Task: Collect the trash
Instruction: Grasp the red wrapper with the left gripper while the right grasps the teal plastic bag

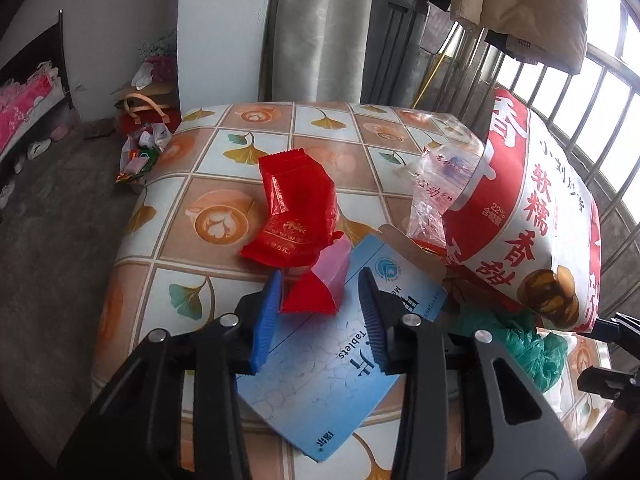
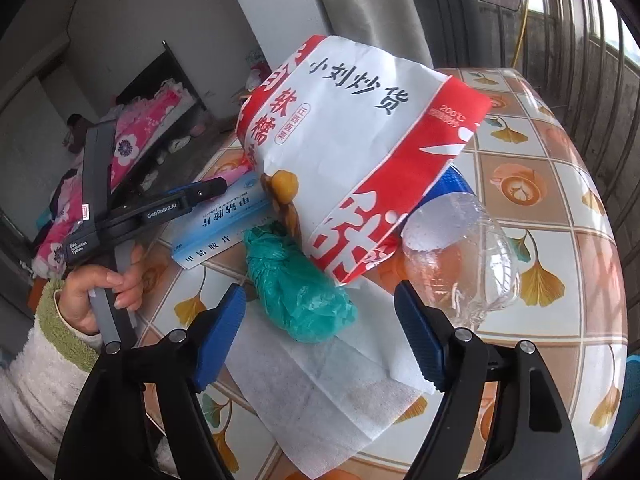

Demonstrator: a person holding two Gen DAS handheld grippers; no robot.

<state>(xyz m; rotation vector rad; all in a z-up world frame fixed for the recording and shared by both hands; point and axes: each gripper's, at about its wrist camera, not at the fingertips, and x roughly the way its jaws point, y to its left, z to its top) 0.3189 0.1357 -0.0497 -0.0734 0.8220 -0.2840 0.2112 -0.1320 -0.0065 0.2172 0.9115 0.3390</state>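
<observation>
My left gripper (image 1: 320,292) is open over a flat blue medicine box (image 1: 320,376), its jaws on either side of a small red and pink wrapper (image 1: 316,292). A larger crumpled red wrapper (image 1: 296,216) lies just beyond. My right gripper (image 2: 320,320) is open above a white tissue (image 2: 332,396), with a knotted green plastic bag (image 2: 296,292) between its jaws. A big red and white chestnut paper bag (image 2: 360,152) leans behind it; it also shows in the left wrist view (image 1: 532,220). A clear plastic bottle (image 2: 460,256) lies at right.
The table (image 1: 208,152) has a tile-patterned cloth with ginkgo leaves. A clear plastic bag (image 1: 440,184) lies at its far right. A trash bag (image 1: 140,156) sits on the floor past the table's left edge. Window bars (image 1: 580,92) stand behind. A bed (image 2: 132,140) is at left.
</observation>
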